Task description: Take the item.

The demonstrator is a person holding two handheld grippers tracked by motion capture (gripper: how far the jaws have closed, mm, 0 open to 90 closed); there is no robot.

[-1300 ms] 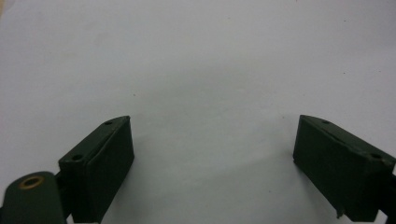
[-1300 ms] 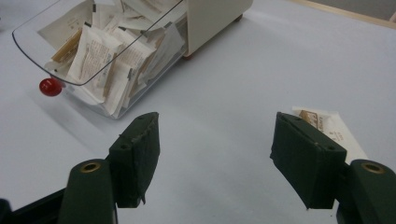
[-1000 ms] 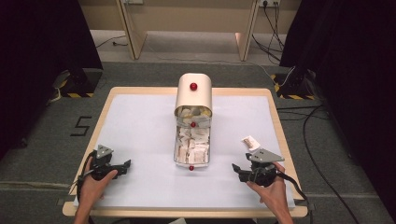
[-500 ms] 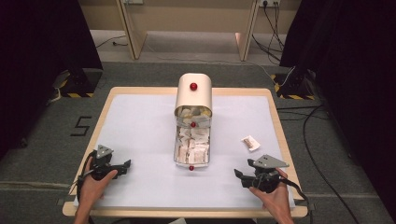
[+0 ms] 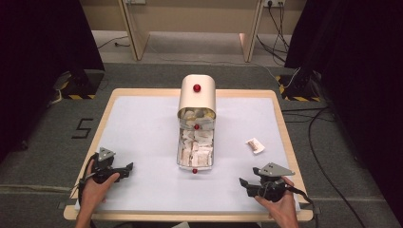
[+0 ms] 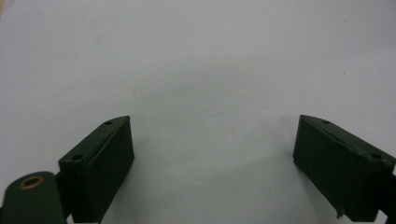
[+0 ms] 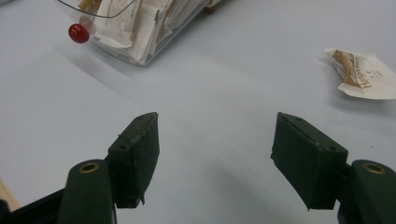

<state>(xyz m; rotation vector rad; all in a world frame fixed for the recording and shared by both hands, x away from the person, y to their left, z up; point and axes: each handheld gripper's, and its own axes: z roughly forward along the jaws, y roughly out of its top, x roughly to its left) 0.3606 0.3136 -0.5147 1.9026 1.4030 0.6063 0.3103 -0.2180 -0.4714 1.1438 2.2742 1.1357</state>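
A cream box with a red knob stands at the table's middle, and its clear drawer is pulled out, packed with several white sachets. One sachet lies alone on the white mat, right of the drawer. My right gripper rests near the front right edge, open and empty, a little short of that sachet. My left gripper sits at the front left, open, with bare mat between its jaws.
The table's wooden rim runs just behind both hands. Cables trail over the floor to the right. Two wooden legs stand beyond the table's far edge.
My right gripper let go of the sachet, which now lies on the mat, and drew back toward the front edge. The left gripper stayed put.
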